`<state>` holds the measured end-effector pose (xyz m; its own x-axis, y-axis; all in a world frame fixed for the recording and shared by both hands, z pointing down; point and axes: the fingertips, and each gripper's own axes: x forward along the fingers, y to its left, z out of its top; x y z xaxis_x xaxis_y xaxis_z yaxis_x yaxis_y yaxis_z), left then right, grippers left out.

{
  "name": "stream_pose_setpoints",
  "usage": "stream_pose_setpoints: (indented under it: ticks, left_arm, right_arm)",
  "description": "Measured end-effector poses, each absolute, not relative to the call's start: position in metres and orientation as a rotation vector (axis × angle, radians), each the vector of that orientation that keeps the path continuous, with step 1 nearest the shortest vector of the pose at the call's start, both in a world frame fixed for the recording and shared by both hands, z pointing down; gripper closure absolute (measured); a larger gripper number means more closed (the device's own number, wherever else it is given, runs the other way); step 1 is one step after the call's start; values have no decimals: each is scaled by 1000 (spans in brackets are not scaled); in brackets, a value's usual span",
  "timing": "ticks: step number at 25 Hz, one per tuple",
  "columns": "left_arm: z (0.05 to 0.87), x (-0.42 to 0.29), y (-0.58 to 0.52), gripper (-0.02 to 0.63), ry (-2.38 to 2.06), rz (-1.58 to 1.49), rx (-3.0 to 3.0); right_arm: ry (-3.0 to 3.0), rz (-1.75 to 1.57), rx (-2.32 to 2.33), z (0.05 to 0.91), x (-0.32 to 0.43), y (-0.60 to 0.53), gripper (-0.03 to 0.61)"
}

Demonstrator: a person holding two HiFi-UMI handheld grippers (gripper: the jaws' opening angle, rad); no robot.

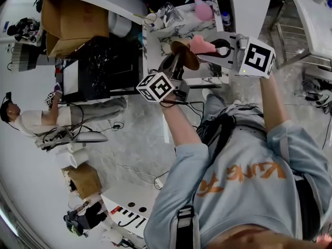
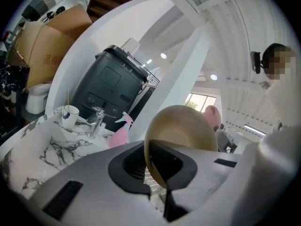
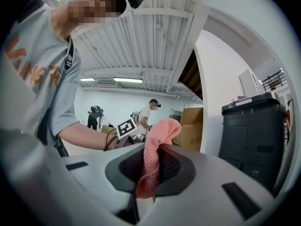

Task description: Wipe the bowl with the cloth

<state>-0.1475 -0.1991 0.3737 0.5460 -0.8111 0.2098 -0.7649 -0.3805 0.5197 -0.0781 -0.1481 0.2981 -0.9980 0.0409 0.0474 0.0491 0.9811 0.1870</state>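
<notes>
Raised in open air by the marble table (image 2: 33,154), left gripper (image 2: 157,173) jaws clamp the tan bowl (image 2: 186,128) rim; right gripper (image 3: 148,173) jaws pinch the pink cloth (image 3: 157,138).

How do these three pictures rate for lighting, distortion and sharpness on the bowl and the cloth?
Head view: heavy fisheye bending, even light; the tan round bowl and pink woven cloth are small but sharp. Left gripper view: the bowl is sharp up close, and the bright window behind it is blown out. Right gripper view: the cloth is sharp, the ceiling strip lights glare, and the corners are dark.
</notes>
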Motion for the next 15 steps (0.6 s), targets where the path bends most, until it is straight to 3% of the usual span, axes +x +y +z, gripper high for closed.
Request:
stream_pose_setpoints:
  ticks: [15]
  left_arm:
    - [377,-131,-176,583,-1150,-2,2303]
  right_arm:
    - [-3194,-138,-205,288,-87,-135,538]
